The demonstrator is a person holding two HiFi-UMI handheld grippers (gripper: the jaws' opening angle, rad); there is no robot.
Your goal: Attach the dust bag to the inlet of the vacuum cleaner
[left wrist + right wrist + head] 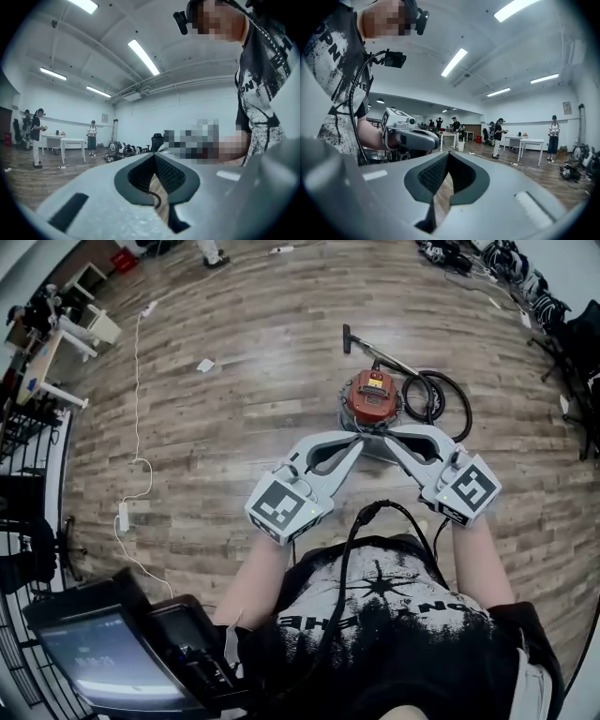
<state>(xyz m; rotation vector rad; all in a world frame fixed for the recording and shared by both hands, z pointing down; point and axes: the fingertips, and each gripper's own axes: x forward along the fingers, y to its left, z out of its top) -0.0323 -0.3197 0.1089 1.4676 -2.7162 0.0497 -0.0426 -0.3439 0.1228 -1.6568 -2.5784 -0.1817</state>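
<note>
squarely ahead of the chest, both forearms reach out, with the left gripper (354,435) and right gripper (389,435) angled inward until their tips almost meet. each pair of jaws is clenched tight on nothing. they have smooth pale grey shells and dark ribbed pads. below and beyond the tips, the round red vacuum cleaner (369,397) sits on the plank wood floor (262,352), its black hose (419,399) looped beside it. a white cable (137,399) trails well to the left.
</note>
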